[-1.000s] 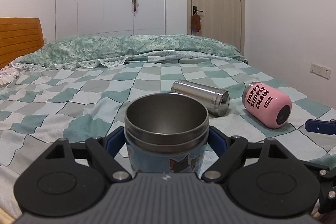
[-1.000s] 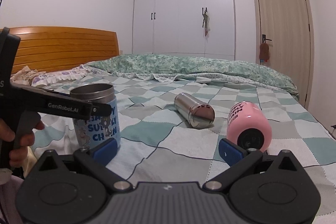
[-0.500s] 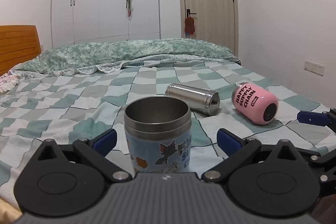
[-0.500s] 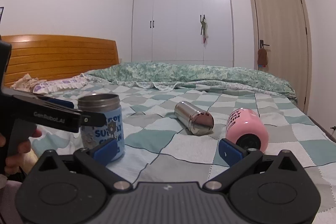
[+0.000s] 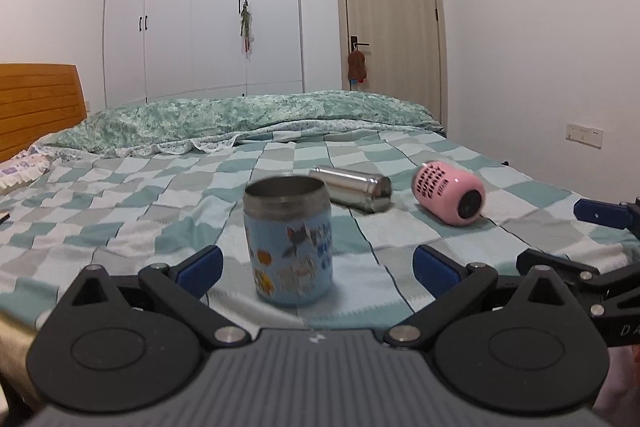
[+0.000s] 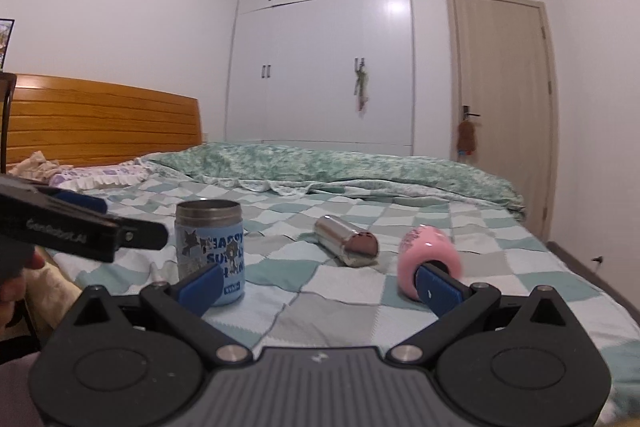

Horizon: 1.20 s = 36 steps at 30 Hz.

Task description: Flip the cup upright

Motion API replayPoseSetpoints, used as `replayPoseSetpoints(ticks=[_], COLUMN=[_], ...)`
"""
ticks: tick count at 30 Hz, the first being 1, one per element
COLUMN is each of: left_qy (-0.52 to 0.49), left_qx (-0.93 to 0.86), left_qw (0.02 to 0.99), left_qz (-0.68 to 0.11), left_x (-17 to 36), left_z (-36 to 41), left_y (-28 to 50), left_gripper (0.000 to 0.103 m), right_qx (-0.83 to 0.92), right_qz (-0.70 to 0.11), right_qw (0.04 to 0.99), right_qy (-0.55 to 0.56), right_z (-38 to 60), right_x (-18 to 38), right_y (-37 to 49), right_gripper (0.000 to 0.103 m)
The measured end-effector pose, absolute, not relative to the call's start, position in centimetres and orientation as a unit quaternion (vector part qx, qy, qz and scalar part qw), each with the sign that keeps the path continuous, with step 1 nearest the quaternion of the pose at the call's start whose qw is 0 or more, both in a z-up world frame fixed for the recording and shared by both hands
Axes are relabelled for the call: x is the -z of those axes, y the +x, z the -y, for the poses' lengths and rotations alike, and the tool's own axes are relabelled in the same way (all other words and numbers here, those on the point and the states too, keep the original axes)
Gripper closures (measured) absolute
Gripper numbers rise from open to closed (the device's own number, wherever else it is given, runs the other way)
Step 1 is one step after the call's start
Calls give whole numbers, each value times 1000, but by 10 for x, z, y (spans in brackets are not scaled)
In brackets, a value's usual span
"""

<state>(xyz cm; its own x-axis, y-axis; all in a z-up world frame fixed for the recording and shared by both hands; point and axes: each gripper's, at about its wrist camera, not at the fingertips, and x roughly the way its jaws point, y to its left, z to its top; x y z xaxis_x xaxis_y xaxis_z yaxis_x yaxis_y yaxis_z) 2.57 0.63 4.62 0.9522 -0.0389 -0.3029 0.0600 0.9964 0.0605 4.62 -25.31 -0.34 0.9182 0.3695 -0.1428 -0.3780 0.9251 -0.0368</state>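
Note:
A blue cartoon-printed cup (image 5: 289,239) with a steel rim stands upright on the checkered bedspread (image 5: 120,211); it also shows in the right wrist view (image 6: 211,251). My left gripper (image 5: 318,269) is open and empty, pulled back just short of the cup. A steel cup (image 5: 352,187) and a pink cup (image 5: 450,193) lie on their sides beyond it. My right gripper (image 6: 320,287) is open and empty, near the bed's front, with the pink cup (image 6: 428,259) just behind its right finger and the steel cup (image 6: 346,241) further back.
A folded green quilt (image 5: 240,115) lies across the far side of the bed. The wooden headboard (image 6: 100,127) is at the left, pillows below it. White wardrobes and a door stand behind. The left gripper's body (image 6: 80,231) reaches in from the left of the right wrist view.
My left gripper opened, let go of the blue cup and drew back from it; the cup stays upright on the bed. My right gripper rose and drew back slightly.

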Motion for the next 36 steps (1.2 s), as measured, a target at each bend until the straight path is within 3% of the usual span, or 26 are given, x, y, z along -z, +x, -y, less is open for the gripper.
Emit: replayPoseSetpoints(ticks=[16,36], left_qy=[31,32], left_qx=[-24,-24], left_qw=[993,995], left_qz=[-108,-95], left_x=[9,12], left_z=[1,0], left_y=[-11,-15], left_gripper=[0,0], right_qx=[-132,-122], right_qz=[-35,-28], right_qw=[990,992], right_qy=[-40,-31], right_z=[259,263], right_x=[34,37], right_y=[4,4], right_gripper=[0,0])
